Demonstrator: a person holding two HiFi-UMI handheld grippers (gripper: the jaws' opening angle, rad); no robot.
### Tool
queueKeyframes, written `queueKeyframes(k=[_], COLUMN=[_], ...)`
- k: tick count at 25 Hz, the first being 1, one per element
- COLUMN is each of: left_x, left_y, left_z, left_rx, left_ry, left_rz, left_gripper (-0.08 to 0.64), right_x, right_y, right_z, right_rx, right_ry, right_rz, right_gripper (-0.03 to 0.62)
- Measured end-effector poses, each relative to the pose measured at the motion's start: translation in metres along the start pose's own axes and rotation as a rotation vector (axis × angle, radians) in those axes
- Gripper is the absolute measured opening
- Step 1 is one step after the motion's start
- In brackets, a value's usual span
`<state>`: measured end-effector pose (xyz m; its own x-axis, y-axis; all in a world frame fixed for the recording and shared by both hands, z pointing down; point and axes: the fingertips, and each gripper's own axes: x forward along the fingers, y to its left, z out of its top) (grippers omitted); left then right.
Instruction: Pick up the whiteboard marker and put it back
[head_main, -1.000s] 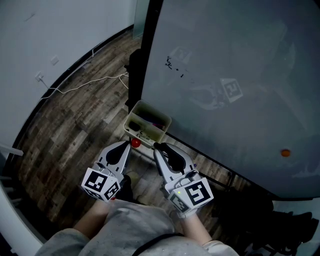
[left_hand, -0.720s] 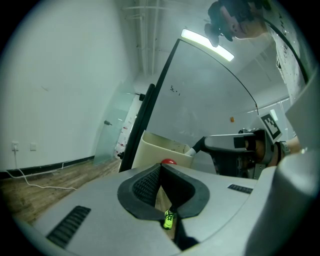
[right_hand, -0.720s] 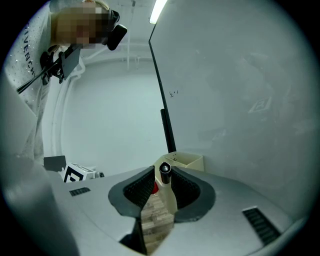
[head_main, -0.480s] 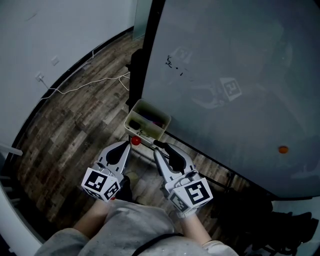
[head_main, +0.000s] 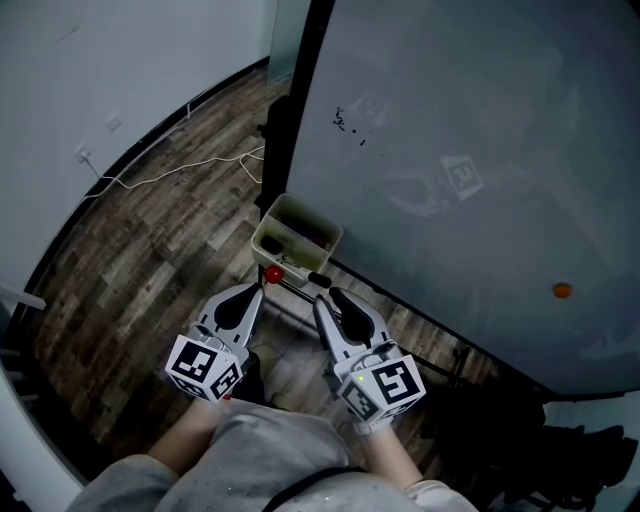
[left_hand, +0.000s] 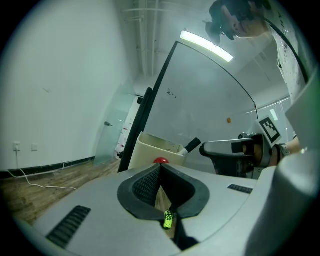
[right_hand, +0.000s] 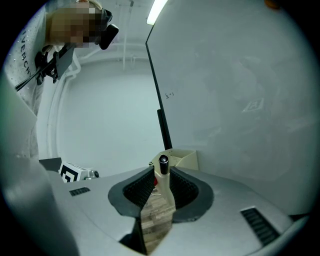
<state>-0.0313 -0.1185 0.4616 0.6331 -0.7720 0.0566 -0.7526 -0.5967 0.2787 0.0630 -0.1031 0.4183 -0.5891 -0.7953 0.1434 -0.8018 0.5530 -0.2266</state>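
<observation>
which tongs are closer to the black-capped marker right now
Right. The right tongs have just been opening, with the marker just at their open tips; the left tongs sit farther off, to its left in the head view.

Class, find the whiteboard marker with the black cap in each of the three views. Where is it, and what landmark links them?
Head view: marker at centre, just below the near edge of the cream tray.
Left gripper view: marker right of centre, cap slanting up past the right end of the tray.
Right gripper view: marker dead centre, cap toward the camera, tray behind it.
Shared landmark: the cream tray.
</observation>
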Motion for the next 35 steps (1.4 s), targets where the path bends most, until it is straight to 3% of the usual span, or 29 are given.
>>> queueKeyframes(k=[19, 35], left_x=[-0.022, -0.050], left_y=[-0.027, -0.052], left_z=[0.002, 0.011], left_rx=[0.009, 0.028], left_ry=[-0.020, -0.058], left_rz=[-0.005, 0.006], left_gripper=[0.015, 0.015], right_x=[-0.026, -0.051], right_y=[0.027, 0.053], right_z=[-0.004, -0.003], right_rx=[-0.023, -0.054], right_ry=[-0.013, -0.011], right_rz=[0.063, 0.111], right_gripper=[0.025, 0.020])
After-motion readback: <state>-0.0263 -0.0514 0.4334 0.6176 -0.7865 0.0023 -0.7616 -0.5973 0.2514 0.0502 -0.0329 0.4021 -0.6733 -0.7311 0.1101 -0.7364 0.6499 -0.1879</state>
